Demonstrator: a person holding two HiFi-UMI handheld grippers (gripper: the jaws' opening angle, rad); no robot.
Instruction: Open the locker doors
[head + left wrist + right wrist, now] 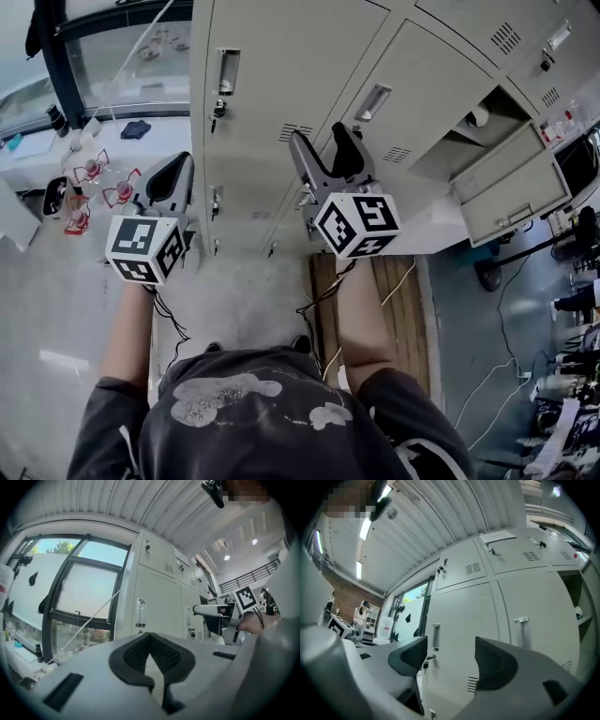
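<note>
Grippers up close: the left gripper (172, 178) is sitting pinched closed with nothing in it, and the right gripper (321, 141) is hanging wide open and empty. Both are pointing at the lockers (272, 103) just ahead without touching them. A door handle (435, 637) is showing through the gap between the right jaws. Most of the beige doors are sitting shut, but one locker door (511, 187) off to the right is hanging open. A window (131, 56) is glowing beyond the lockers on the left.
</note>
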